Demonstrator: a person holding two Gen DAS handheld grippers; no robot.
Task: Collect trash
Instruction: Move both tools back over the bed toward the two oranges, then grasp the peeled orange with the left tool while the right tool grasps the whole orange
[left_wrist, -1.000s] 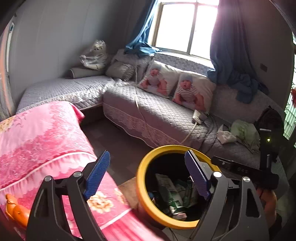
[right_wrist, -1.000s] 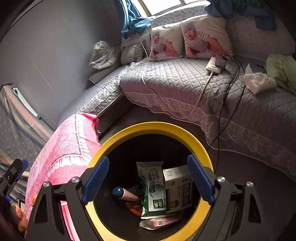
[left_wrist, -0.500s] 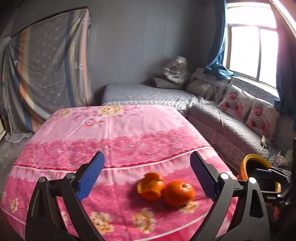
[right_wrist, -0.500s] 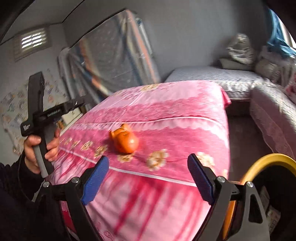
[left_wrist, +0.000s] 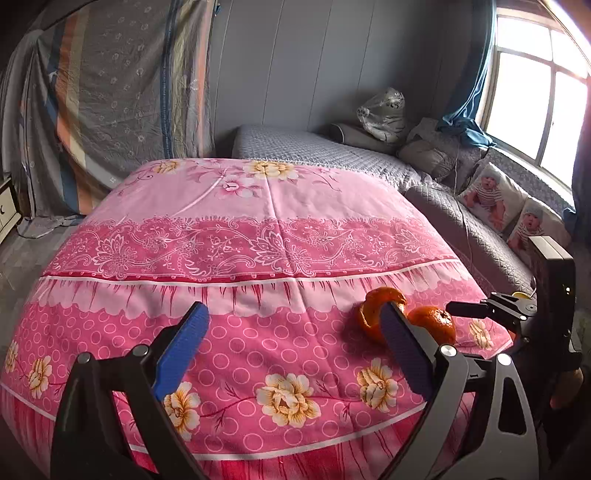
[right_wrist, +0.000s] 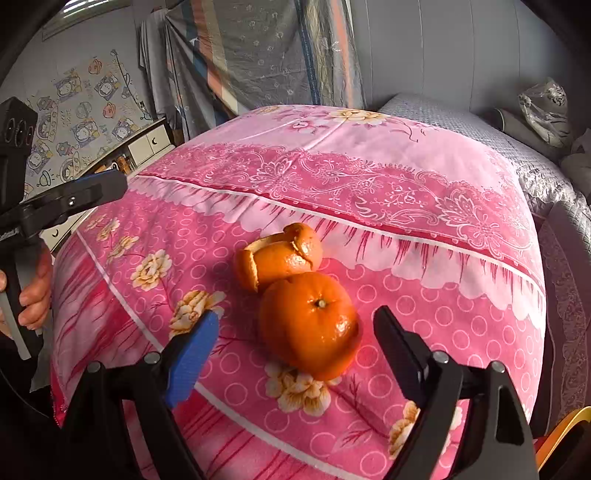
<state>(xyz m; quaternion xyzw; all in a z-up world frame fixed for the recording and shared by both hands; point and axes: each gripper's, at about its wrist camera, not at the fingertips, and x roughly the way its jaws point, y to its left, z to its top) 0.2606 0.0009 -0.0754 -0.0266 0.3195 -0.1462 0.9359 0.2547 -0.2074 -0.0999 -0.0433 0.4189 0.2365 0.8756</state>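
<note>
A bed covered by a pink quilt printed with flowers and white circles (right_wrist: 369, 177) fills both views. In the right wrist view, two pieces of orange citrus peel lie touching each other near the middle of the frame. The nearer one, a rounded orange peel dome with its stem scar (right_wrist: 310, 323) facing up toward the camera, has its longer side running from upper left to lower right. The farther one, a curled, torn orange peel (right_wrist: 277, 256), lies with its long axis roughly left to right and its pale inner side showing at the left edge. The right hand-held gripper (right_wrist: 291, 350) hovers over the dome with its black fingers and blue pads spread wide; they have just been closing slightly, and the dome sits between them, untouched. In the left wrist view, the left hand-held gripper (left_wrist: 295, 347) is released too, its jaws having just widened with only quilt between them; both peels (left_wrist: 406, 323) sit at right, partly hidden behind its right finger. A hand (right_wrist: 35, 291) grips a handle at the left edge.
</note>
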